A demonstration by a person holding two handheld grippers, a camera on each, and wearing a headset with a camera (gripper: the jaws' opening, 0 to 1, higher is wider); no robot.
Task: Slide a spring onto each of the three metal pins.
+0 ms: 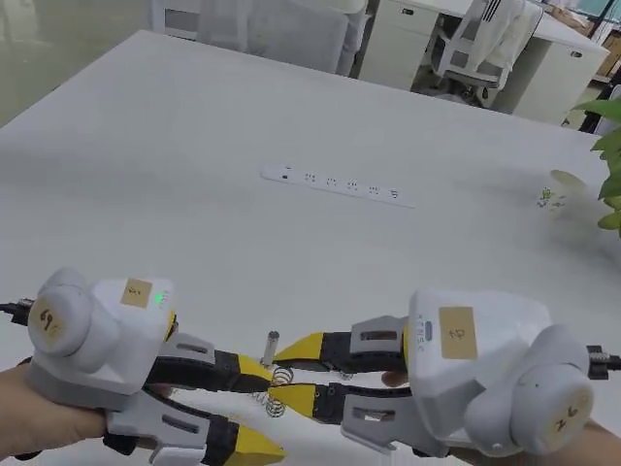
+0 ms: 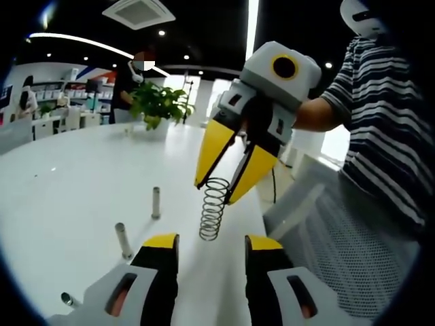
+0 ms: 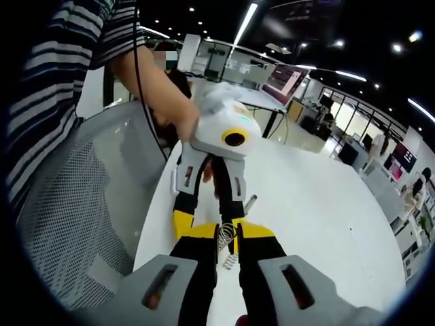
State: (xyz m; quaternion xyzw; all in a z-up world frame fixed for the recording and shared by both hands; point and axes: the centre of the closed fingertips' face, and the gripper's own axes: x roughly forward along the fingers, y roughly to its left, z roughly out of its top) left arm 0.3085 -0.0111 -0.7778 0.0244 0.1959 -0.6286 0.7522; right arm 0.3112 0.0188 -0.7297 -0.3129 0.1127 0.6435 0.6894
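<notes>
Office cabinets and a swivel chair [image 1: 475, 44] are seen beyond a broad white desk [image 1: 194, 165], lit by ceiling strip lights.

Much is cut off or hard to read. In the head view, both hands are cropped by the lower edge. Where the yellow tips meet, the coils are blurred, and how many springs lie there cannot be told. In the left gripper view, a third pin [image 2: 66, 299] sits close to the dark rim, and whether it stands upright cannot be made out.

The left tongs [image 2: 212, 243] are held low and nearly level, pointing toward the other hand. Their jaws are parted with a clear gap, and nothing is gripped. The right tongs [image 2: 215, 191] are angled down from the opposite side, tips facing the left ones. Their jaws are closed on the top coils of a spring [image 2: 213, 209]. It hangs roughly upright, its lower end at or just above the desk, in front of the left jaws.

Two metal pins stand upright to the left of the spring and apart from it: a far pin [image 2: 155, 202] and a near pin [image 2: 122, 240].

A white power strip [image 1: 340, 184] lies at mid-desk, well apart from the work. A leafy plant [image 1: 609, 165] is cropped by the right edge. A striped sleeve [image 2: 380, 102] and a mesh chair back [image 2: 340, 231] are seen behind the right tongs.
</notes>
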